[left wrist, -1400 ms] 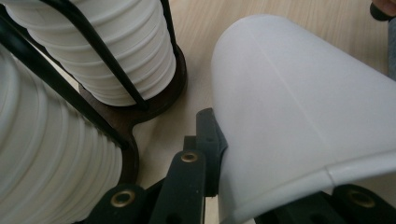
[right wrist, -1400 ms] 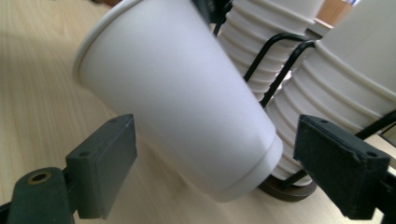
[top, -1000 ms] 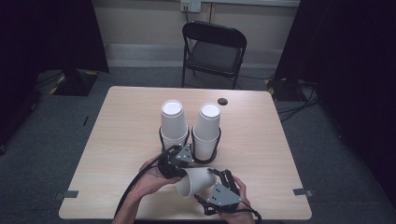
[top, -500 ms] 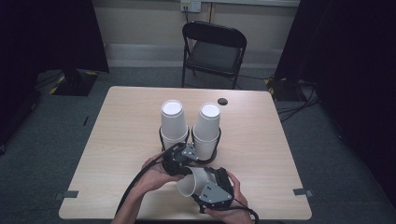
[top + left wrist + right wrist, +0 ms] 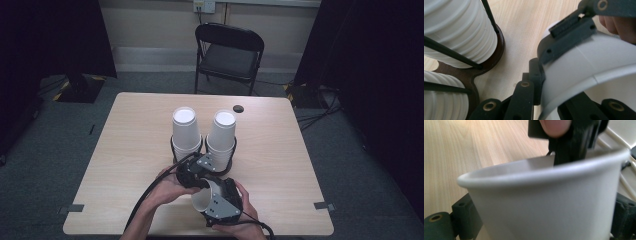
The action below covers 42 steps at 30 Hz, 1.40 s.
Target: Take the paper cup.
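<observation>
A single white paper cup (image 5: pixel 204 198) lies on its side near the table's front edge, mouth toward the lower left. My left gripper (image 5: pixel 196 179) is shut on the cup (image 5: pixel 584 72) from the far side. My right gripper (image 5: pixel 220 201) straddles the cup body (image 5: pixel 544 210), one jaw on each flank, shut on it. In the right gripper view, the left gripper's jaw and a fingertip sit at the cup's far rim. Behind the grippers, two tall stacks of white cups (image 5: pixel 185 127) (image 5: pixel 222 130) stand upright in a black wire holder (image 5: pixel 173 148).
The holder's dark base (image 5: pixel 475 75) and ribbed stacks (image 5: pixel 461 30) stand close beside the left gripper. A small dark round object (image 5: pixel 238 108) lies near the table's (image 5: pixel 125 140) far edge. A black folding chair (image 5: pixel 227 50) stands beyond the table.
My right gripper has slid left onto the cup and now straddles it. The left gripper and the cup have barely moved.
</observation>
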Tool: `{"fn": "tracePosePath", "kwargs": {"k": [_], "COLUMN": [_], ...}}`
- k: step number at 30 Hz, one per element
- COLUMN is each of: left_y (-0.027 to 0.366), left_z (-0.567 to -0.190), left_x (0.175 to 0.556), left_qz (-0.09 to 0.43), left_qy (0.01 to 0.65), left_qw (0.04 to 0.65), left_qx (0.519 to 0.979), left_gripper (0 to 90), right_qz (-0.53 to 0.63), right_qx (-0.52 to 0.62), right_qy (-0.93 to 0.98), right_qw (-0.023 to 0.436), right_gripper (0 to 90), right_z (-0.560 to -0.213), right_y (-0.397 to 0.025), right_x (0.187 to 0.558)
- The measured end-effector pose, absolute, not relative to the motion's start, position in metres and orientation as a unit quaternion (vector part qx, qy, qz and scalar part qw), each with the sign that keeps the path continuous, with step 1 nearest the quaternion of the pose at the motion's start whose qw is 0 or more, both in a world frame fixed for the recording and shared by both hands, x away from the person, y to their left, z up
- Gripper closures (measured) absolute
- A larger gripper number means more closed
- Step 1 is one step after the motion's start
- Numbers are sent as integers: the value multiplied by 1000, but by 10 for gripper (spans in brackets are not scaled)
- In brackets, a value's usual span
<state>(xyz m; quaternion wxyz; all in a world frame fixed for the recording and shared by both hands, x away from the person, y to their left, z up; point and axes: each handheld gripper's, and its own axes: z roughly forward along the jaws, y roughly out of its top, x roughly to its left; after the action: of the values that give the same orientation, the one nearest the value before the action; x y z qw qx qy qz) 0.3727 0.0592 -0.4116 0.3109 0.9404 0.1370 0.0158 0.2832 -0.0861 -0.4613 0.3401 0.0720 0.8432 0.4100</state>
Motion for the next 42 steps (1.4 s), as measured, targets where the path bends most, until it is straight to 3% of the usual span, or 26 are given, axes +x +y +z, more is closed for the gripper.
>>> {"fn": "tracePosePath", "kwargs": {"k": [15,26,42], "left_y": [60,68,82], "left_z": [-410,-414,-421], "left_x": [372,375,369], "left_qz": [12,8,30], "left_qy": [155,164,196], "left_qw": [325,329,415], "left_qx": [933,930,888], "left_gripper": [852,851,736], "right_qz": [418,430,461], "right_qx": [63,69,141], "right_qy": [835,837,820], "right_qw": [351,332,308], "right_gripper": [79,102,112], "right_z": [-451,-454,-452], "right_y": [-79,-78,-93], "right_x": [283,287,294]}}
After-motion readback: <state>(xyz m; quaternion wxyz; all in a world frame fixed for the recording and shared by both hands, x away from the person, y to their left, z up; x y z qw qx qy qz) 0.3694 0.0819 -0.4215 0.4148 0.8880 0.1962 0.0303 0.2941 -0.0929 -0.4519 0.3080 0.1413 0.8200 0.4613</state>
